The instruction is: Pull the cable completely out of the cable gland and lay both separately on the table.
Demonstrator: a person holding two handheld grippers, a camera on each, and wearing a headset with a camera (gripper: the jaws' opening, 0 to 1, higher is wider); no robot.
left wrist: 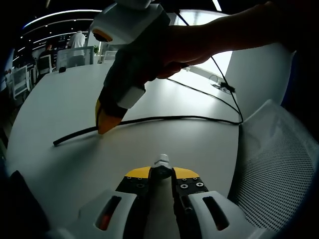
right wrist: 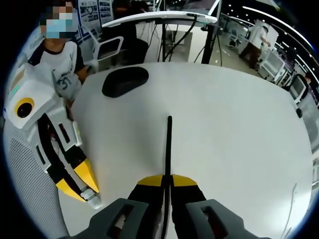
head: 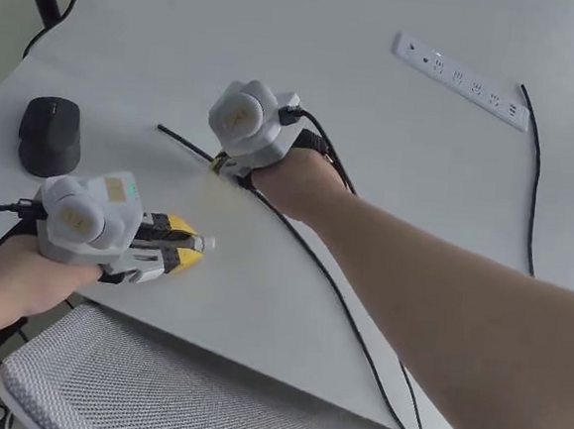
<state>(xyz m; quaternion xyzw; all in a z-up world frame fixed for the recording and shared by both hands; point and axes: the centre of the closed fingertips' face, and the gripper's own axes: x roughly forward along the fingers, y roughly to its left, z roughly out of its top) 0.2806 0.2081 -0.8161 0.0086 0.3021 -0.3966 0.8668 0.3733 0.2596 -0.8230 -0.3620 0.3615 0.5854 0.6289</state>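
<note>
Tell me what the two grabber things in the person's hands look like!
The left gripper and right gripper match: chunky pale grey bodies with a round yellowish disc on top, black jaws tipped in yellow, and a black lead trailing from each. The forearms are bare.

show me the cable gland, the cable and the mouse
cable gland [left wrist: 161, 162], left gripper view, its pale head end
cable [right wrist: 169, 139], right gripper view, straight stretch near its free end
mouse [head: 50, 134], head view, middle of its back

no legible text, no readable labels
</note>
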